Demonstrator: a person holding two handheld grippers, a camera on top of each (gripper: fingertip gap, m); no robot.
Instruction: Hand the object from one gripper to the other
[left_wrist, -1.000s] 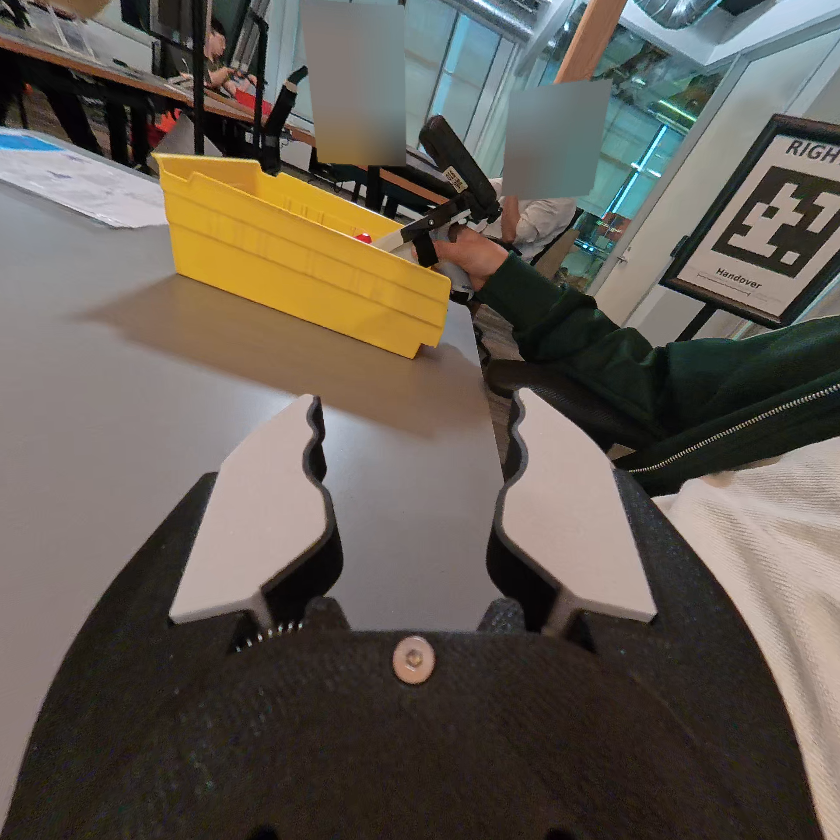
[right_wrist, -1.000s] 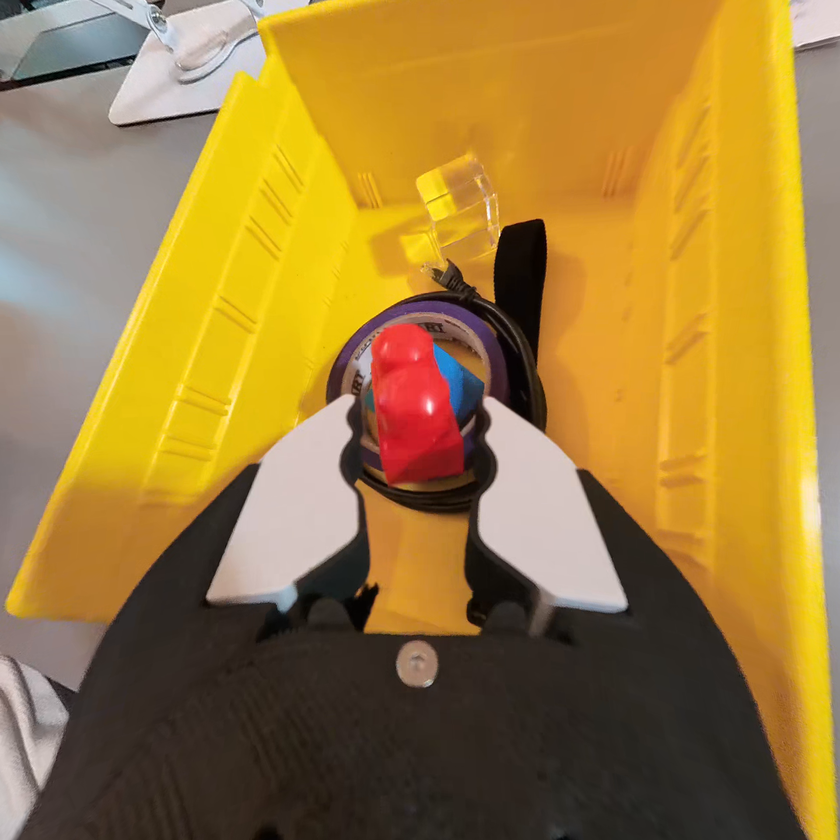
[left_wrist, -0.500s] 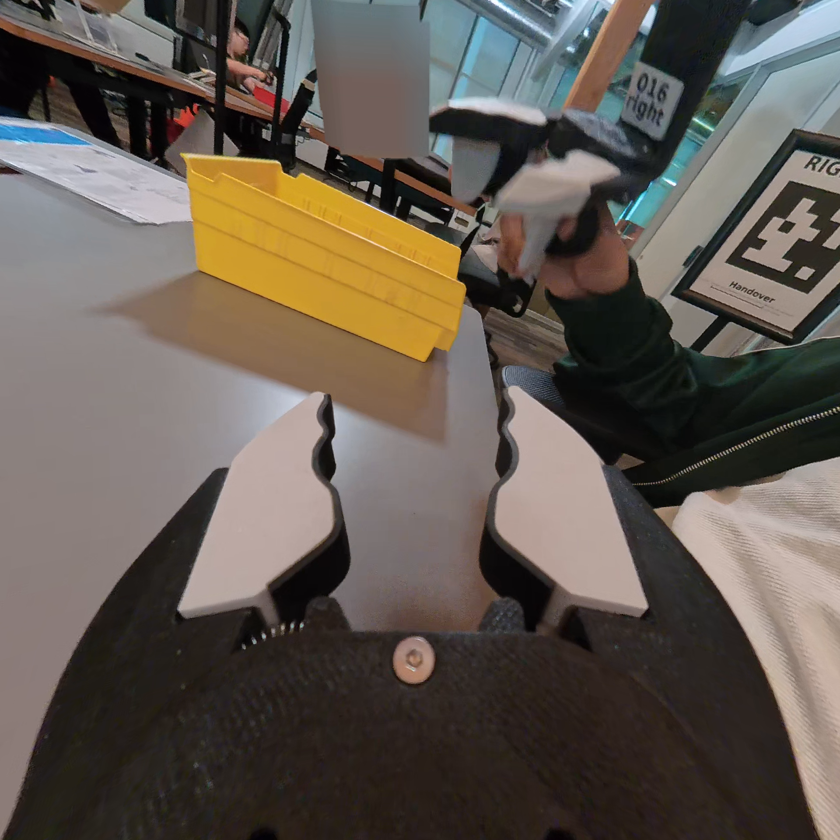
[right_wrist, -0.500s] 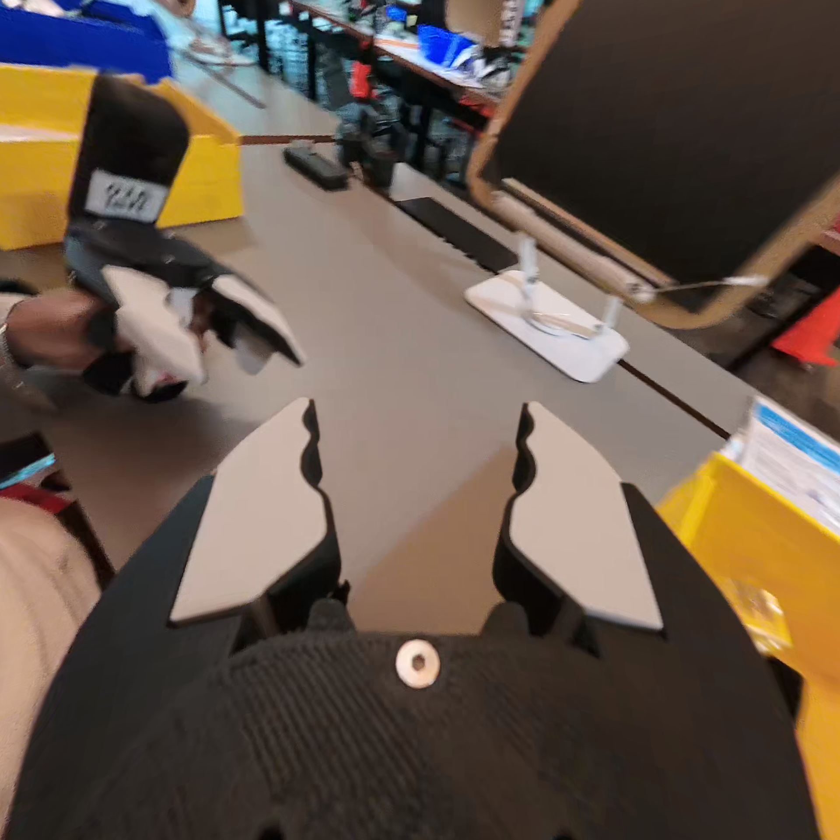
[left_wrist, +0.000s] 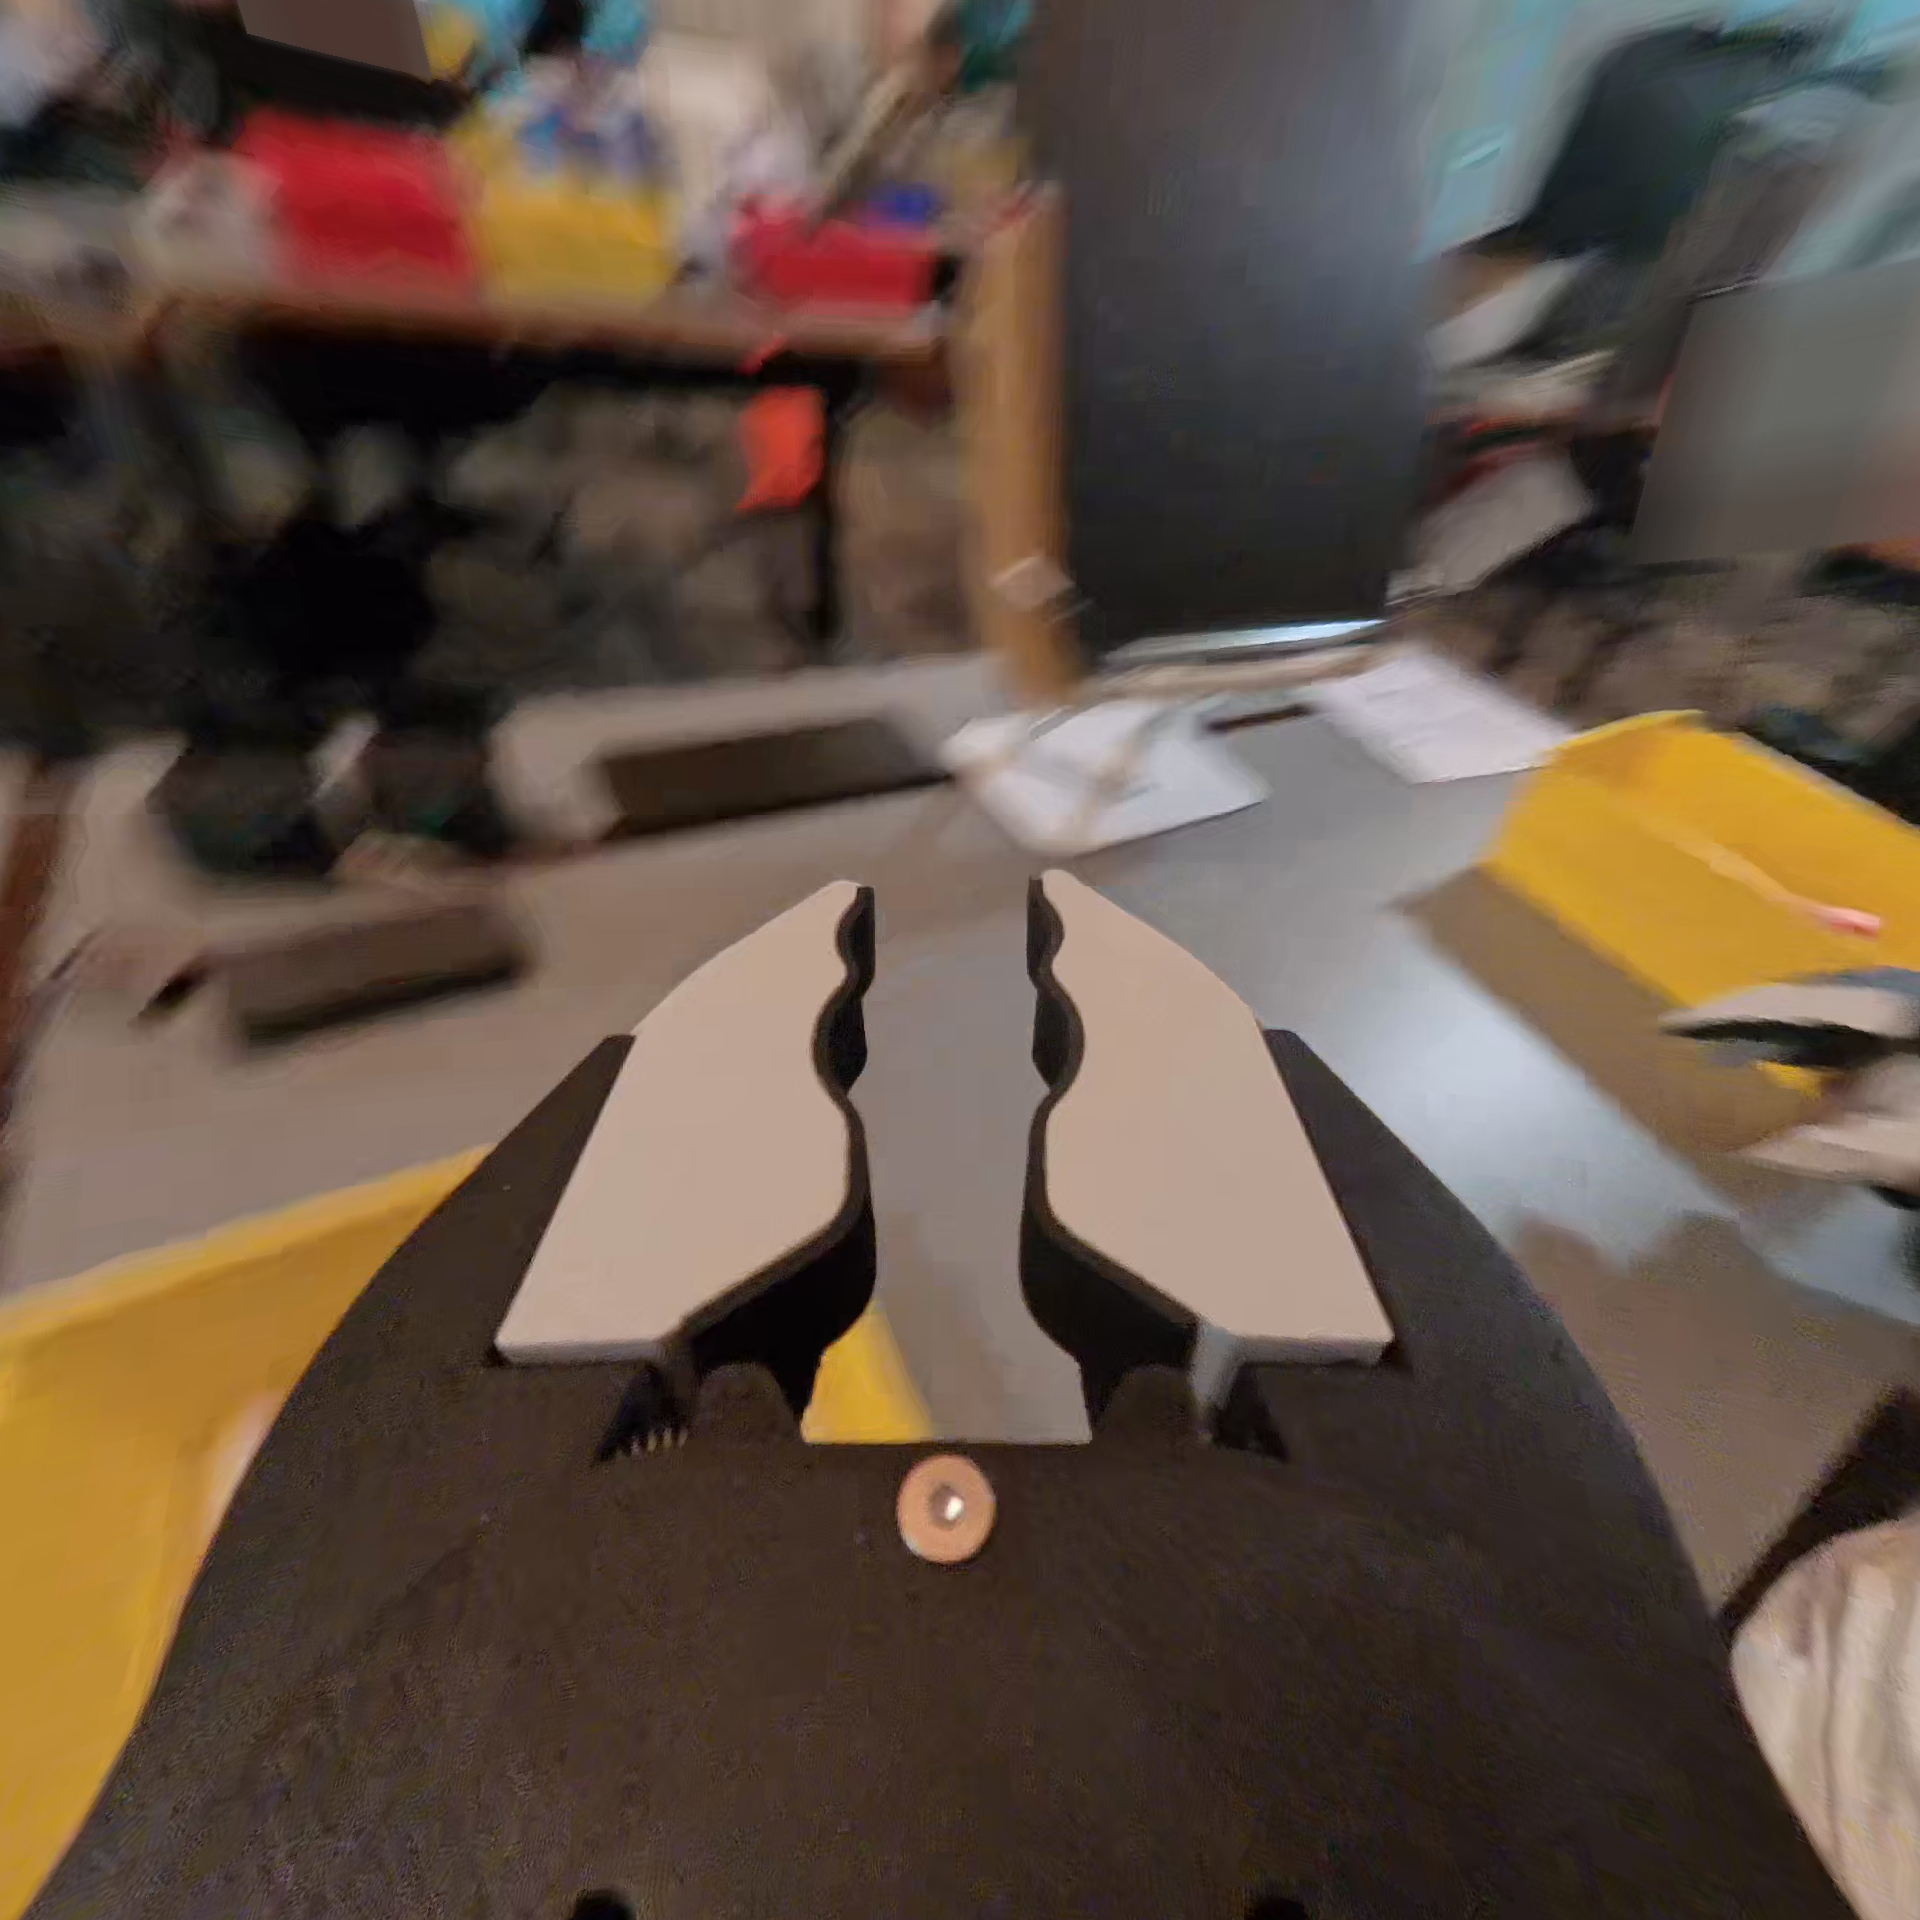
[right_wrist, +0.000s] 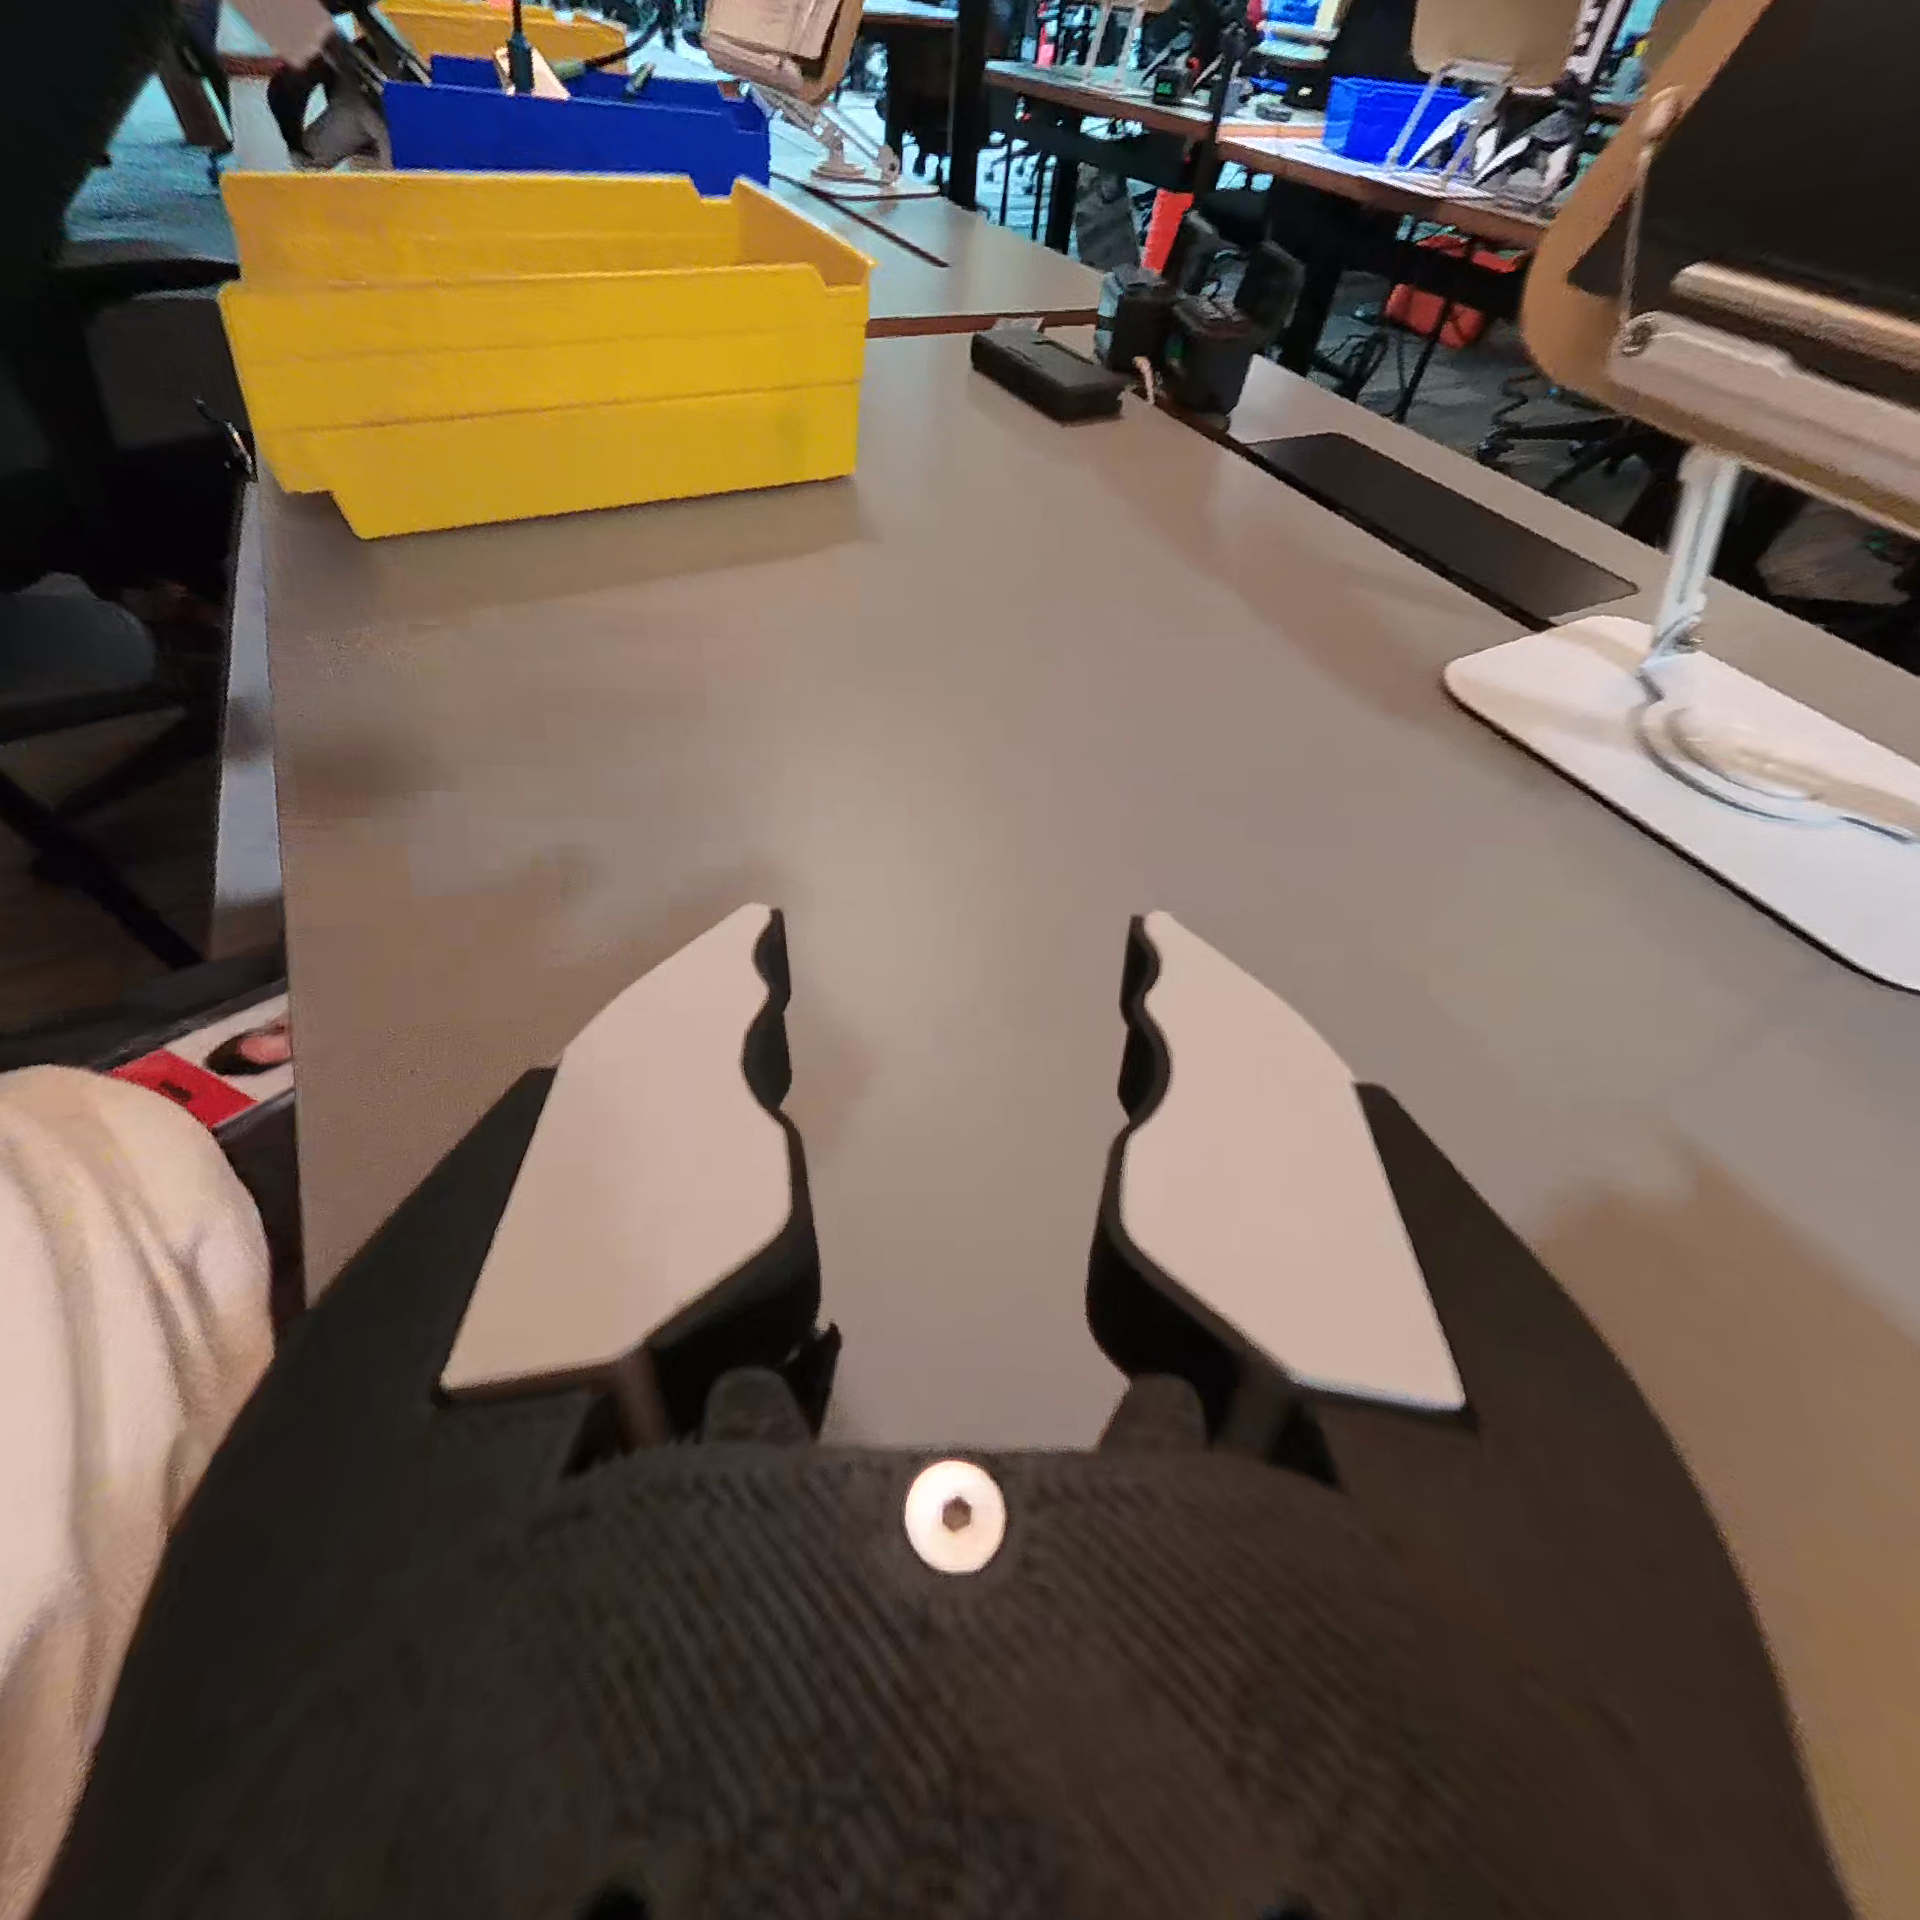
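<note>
Grey desk (right_wrist: 935, 644) between two yellow bins, both grippers empty.

Neither view shows the object, so nothing shows the handover begun (where the object lies I cannot tell). Left gripper (left_wrist: 950, 894) hovers level over a yellow bin (left_wrist: 125, 1475) at the desk's near edge, jaws nearly together around nothing; right gripper (right_wrist: 956, 920) points along the desk toward the far yellow bin (right_wrist: 540, 353), jaws apart.

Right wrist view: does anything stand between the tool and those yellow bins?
Nothing visible: only bare table lies between the right tool and the yellow bins. The white stand base sits off to the side.
</note>
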